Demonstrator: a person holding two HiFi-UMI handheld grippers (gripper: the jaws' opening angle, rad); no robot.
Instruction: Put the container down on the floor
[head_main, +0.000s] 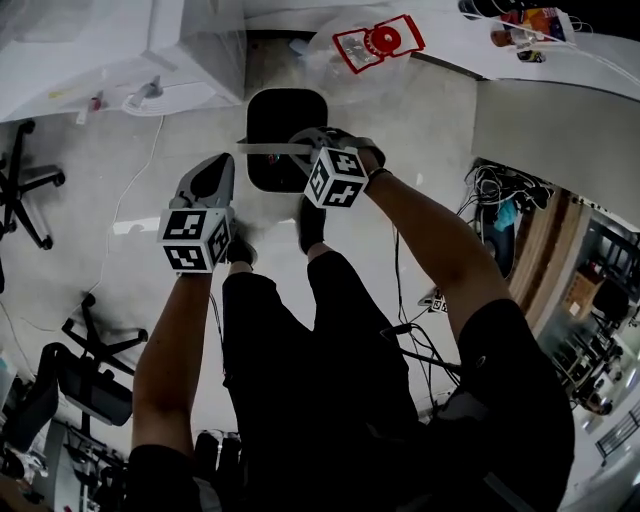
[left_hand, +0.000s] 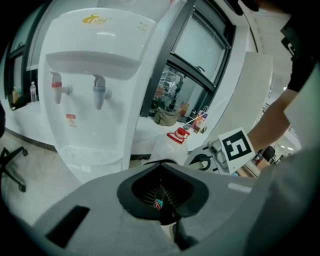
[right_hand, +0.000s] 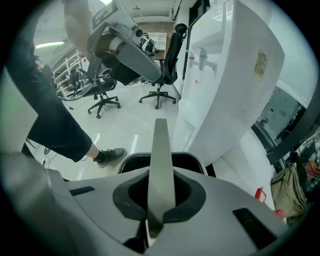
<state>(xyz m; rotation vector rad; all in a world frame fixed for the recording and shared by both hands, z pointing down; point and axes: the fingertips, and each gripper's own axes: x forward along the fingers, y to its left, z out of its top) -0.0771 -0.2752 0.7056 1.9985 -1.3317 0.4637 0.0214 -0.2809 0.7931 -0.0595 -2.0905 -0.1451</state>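
Observation:
A black container (head_main: 283, 120) with a pale rim hangs under my right gripper (head_main: 318, 150), just ahead of the person's shoes. Its flat grey handle (head_main: 262, 149) runs between the jaws. In the right gripper view my right gripper (right_hand: 155, 220) is shut on the handle (right_hand: 161, 160), with the container rim (right_hand: 130, 161) below it. I cannot tell whether the base touches the floor. My left gripper (head_main: 205, 195) hovers to the left of the container. In its own view the left gripper (left_hand: 167, 220) looks shut, holding nothing.
A white water dispenser (left_hand: 95, 85) stands close ahead, also seen beside the container (right_hand: 235, 85). A large bottle with a red cap (head_main: 375, 42) lies behind the container. Office chairs (head_main: 20, 190) stand at the left. Cables (head_main: 420, 330) trail across the floor at the right.

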